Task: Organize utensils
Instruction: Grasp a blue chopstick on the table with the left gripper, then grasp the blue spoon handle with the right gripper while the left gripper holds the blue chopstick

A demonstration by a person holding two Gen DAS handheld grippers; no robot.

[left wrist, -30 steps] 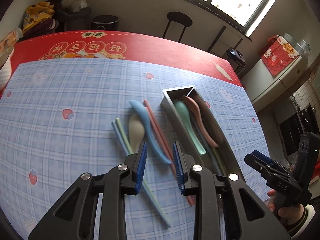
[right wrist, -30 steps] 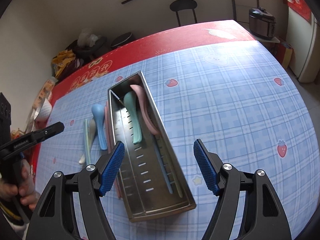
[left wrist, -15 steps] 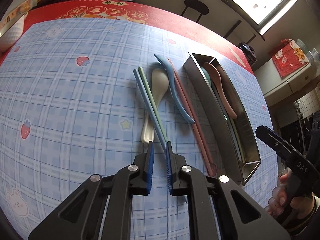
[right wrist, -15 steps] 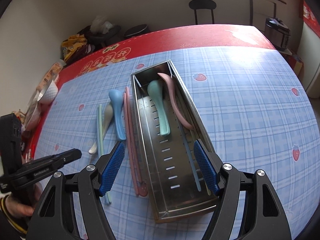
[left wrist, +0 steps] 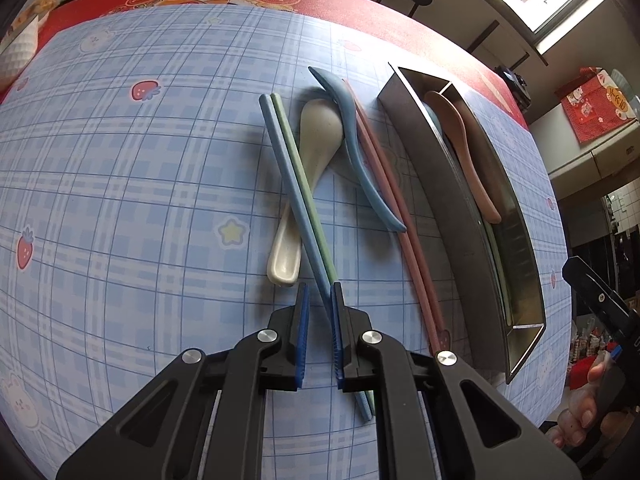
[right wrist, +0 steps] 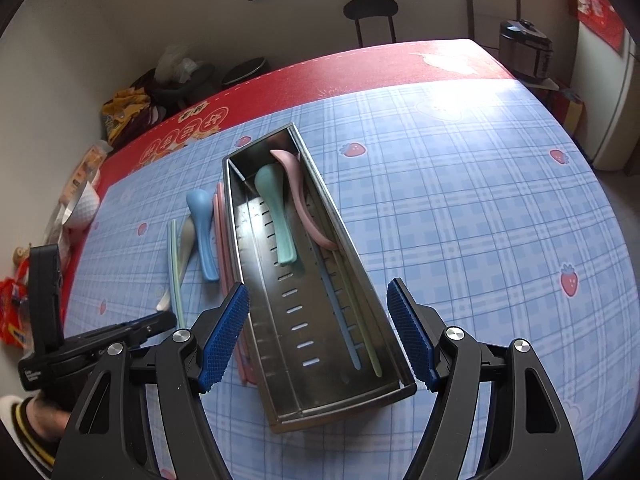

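Since half a second ago the left gripper [left wrist: 319,296] has come lower and nearer the blue and green chopsticks [left wrist: 298,188]; the right-wrist view has drawn closer over the tray [right wrist: 362,268].

Left gripper: jaws narrowed to a slim gap astride the near part of the chopstick pair. The right-hand pad appears to touch the sticks; the left-hand pad stands off. Whether the pair is actually clamped cannot be told. The sticks lie flat on the blue plaid tablecloth [left wrist: 120,184], near ends running under the gripper.

Right gripper [right wrist: 319,336]: jaws wide apart, holding nothing, one finger on either side of the tray's near end, above it.

Just beyond the left gripper's tips: cream spoon [left wrist: 316,148], handle passing under the chopstick pair. Next to its right, blue spoon [left wrist: 356,148] lying partly on the pink chopsticks [left wrist: 400,208], which run alongside the tray's outer wall.

Tray, right-wrist view: green spoon [right wrist: 276,216] and pink spoon [right wrist: 300,200] at the far end; a blue and a green chopstick [right wrist: 352,320] along the right side.

Farther: red cloth [right wrist: 360,76] at the table's far edge, then a black stool [right wrist: 370,10] by the wall.
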